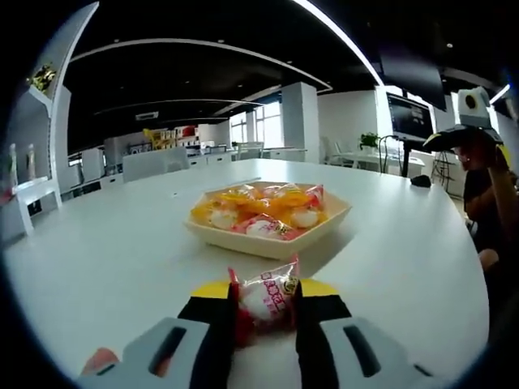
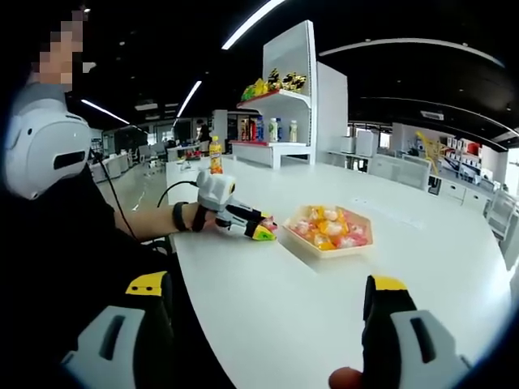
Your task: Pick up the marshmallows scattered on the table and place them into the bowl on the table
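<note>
My left gripper [image 1: 265, 301] is shut on a wrapped marshmallow [image 1: 270, 297] in a red and clear packet, held just short of the bowl. The cream square bowl [image 1: 243, 240] sits on the white table and holds several wrapped marshmallows in orange and red packets. In the right gripper view, the bowl [image 2: 310, 247] lies mid-table and the left gripper [image 2: 264, 228] hovers at its left side with the packet in it. My right gripper [image 2: 268, 304] stands open over the table's near edge, its jaws wide apart with nothing between them.
The round white table [image 1: 105, 251] stretches all around the bowl. A person's arm with a wristband [image 2: 178, 215] holds the left gripper. A white shelf unit with bottles [image 2: 276, 130] stands behind the table. Another person [image 1: 478, 178] sits at the far right.
</note>
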